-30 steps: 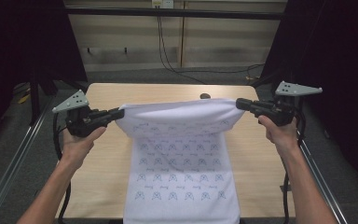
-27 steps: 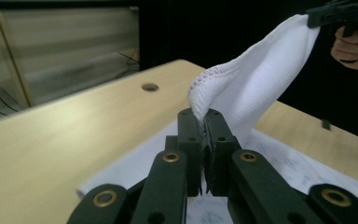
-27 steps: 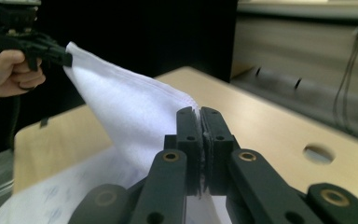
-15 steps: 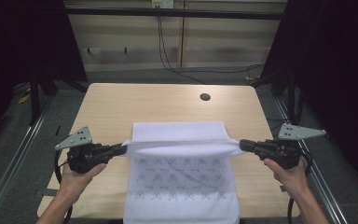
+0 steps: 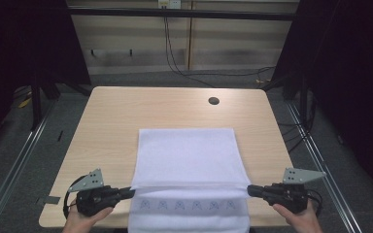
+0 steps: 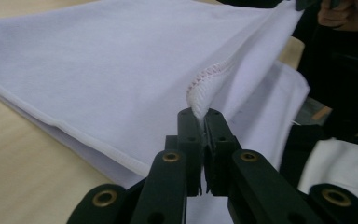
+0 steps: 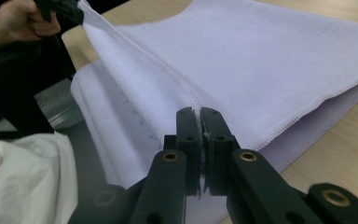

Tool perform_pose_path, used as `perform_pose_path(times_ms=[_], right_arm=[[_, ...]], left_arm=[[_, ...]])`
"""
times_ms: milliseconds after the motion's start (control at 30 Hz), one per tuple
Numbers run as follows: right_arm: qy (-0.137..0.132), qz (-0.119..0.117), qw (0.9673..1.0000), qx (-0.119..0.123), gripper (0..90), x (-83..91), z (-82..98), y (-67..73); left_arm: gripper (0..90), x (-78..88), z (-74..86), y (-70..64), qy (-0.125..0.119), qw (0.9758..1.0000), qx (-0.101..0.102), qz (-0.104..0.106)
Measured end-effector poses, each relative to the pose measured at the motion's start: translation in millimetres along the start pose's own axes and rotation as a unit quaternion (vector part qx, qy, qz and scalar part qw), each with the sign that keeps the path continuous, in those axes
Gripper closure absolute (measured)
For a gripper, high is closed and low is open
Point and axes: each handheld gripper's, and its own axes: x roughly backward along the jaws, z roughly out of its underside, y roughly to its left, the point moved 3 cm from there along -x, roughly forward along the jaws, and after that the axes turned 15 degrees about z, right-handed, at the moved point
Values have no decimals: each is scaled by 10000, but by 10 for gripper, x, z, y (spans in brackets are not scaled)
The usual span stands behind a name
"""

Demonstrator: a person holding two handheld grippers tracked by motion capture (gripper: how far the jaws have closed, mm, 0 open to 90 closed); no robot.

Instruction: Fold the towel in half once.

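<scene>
A white towel [image 5: 187, 158] is spread on the light wooden desk [image 5: 111, 116], folded back over itself so that its plain side faces up — a strip with a faint blue pattern is seen below the fold, at the near edge of the desk, where the cloth hangs over. The turned-over edge is stretched in a straight line between the 2 grippers, low over the near part of the desk.

The left gripper [image 5: 128, 192] is held in a hand [image 5: 80, 221] at the left end of that edge. In the left gripper view its fingers [image 6: 189, 140] are seen pressed together on a stitched corner of the towel, which bunches up just above the tips. The right gripper [image 5: 251, 190] is held at the right end; in the right gripper view its fingers [image 7: 189, 140] are clamped on the hemmed corner there, the cloth pinched between the pads.

A small dark round hole [image 5: 213, 101] is seen in the far part of the desk, well apart from the towel. Cables [image 5: 175, 53] are seen hanging at the wall behind.
</scene>
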Motion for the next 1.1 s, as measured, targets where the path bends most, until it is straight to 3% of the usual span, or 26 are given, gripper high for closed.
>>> perform_pose_path(times_ms=[67, 100, 133, 200, 233, 267, 300, 333, 367, 433, 467, 500, 567, 600, 700, 733, 767, 800, 833, 867, 900, 933, 1000, 1100], right_arm=[[276, 7, 9994, 218, 866, 27, 78, 106], [276, 7, 9994, 218, 866, 27, 78, 106], [361, -3, 9990, 251, 862, 23, 116, 123], [828, -183, 9955, 430, 828, -23, 298, 196], [828, -183, 9955, 430, 828, -23, 298, 196], [1210, -486, 9901, 524, 773, -35, 385, 240], [1210, -486, 9901, 524, 773, -35, 385, 240], [1282, -644, 9880, 567, 745, 3, 403, 266], [1282, -644, 9880, 567, 745, 3, 403, 266], [1132, -673, 9901, 477, 726, 39, 381, 238], [1005, -630, 9922, 386, 713, 46, 344, 175], [1005, -630, 9922, 386, 713, 46, 344, 175], [904, -223, 9950, 360, 704, -6, 288, 81], [891, -153, 9953, 354, 700, -32, 272, 56], [742, 8, 9969, 263, 691, -198, 182, -50], [563, 73, 9982, 176, 688, -323, 88, -137], [563, 73, 9982, 176, 688, -323, 88, -137], [505, 198, 9984, 153, 691, -471, -14, -239], [505, 198, 9984, 153, 691, -471, -14, -239], [534, 246, 9982, 145, 693, -606, -92, -323], [552, 262, 9980, 133, 693, -652, -119, -348], [552, 262, 9980, 133, 693, -652, -119, -348], [575, 315, 9978, 132, 692, -780, -179, -432], [739, 498, 9959, 180, 694, -1005, -239, -569]], left_arm=[[866, -22, 50, -46, 218, 9997, -8, 94], [866, -31, 86, -40, 293, 9995, 25, 125], [860, -59, 160, -23, 498, 9982, 87, 310], [821, -108, 257, -1, 951, 9943, 125, 467], [821, -136, 295, 5, 1168, 9905, 188, 694], [804, -139, 284, -15, 1205, 9900, 84, 732], [787, -139, 284, -15, 1205, 9900, 84, 732], [767, -91, 243, -6, 977, 9913, 80, 877], [754, -91, 243, -6, 977, 9913, 80, 877], [735, -22, 196, 55, 555, 9938, 188, 946], [705, 26, 164, 158, 332, 9968, 270, 672], [700, 26, 164, 158, 332, 9968, 270, 672], [695, 14, 136, 286, 213, 9982, 386, 396], [682, -10, 116, 350, 245, 9985, 422, 231], [658, -136, 17, 518, 374, 9981, 439, 224], [658, -202, -42, 643, 417, 9979, 481, 117], [662, -202, -42, 643, 417, 9979, 481, 117], [662, -265, -107, 816, 439, 9973, 586, -7], [671, -265, -107, 816, 439, 9973, 586, -7], [683, -327, -149, 990, 388, 9969, 648, -214], [693, -351, -160, 1074, 426, 9964, 691, -237], [703, -351, -160, 1074, 426, 9964, 691, -237], [703, -421, -195, 1225, 556, 9953, 610, -508], [703, -480, -244, 1373, 544, 9940, 729, -602]])
